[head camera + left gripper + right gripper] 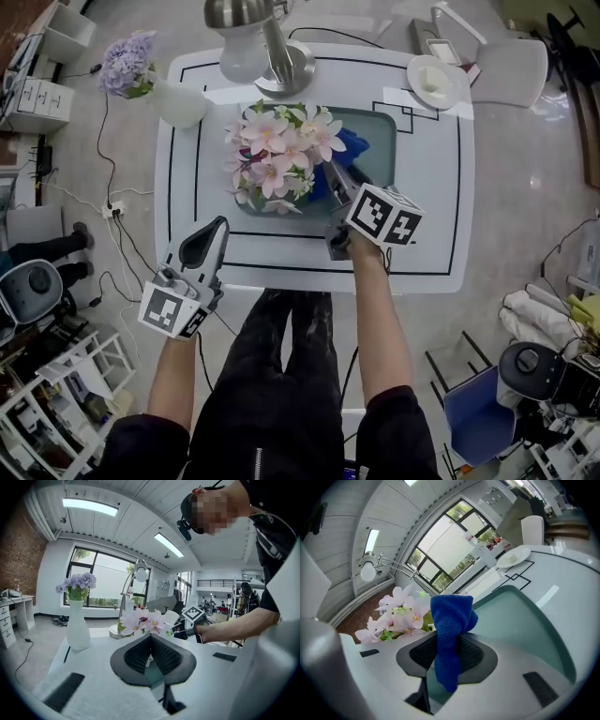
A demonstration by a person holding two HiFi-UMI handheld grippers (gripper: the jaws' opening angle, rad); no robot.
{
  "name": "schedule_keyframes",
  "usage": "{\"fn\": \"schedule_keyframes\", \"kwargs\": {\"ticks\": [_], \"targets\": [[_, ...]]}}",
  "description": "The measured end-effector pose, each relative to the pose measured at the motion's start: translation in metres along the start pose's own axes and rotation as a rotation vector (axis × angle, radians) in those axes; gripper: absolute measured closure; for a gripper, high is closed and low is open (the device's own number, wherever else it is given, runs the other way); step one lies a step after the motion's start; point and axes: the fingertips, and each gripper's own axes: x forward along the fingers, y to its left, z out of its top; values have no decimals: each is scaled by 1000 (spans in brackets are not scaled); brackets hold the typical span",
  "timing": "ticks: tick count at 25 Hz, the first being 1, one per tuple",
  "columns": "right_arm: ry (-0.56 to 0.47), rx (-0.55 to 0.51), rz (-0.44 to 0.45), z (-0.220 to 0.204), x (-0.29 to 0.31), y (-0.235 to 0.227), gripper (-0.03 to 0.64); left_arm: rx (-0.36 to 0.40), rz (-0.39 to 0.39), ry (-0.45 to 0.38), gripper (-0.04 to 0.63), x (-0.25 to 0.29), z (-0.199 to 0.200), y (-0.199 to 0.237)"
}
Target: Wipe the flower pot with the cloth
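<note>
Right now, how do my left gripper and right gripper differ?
The left gripper is shut on nothing; the right gripper is shut on a blue cloth. The left gripper is at the table's near edge, apart from the pink flowers; the right gripper is right beside them. Both point toward the flowers.

Head view looks steeply down over the table (431, 187); gripper views (low, close) share the flowers (281, 150)
</note>
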Motion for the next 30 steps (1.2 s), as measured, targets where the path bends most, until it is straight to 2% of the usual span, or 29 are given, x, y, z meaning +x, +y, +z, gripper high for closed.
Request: {"fn": "schedule_keyframes", "kwargs": {"ticks": [3,12,21,30], "targets": [[17,35,48,-4,11,0,508,5,4,12,589,1,-3,0],[53,3,134,-10,22,4,508,5,8,18,589,10,-5,3],[134,68,212,-15,28,0,508,26,-1,16,590,27,-1,4],[171,65,236,-34,16,11,508,17,-8,14,590,31,-2,2]]}}
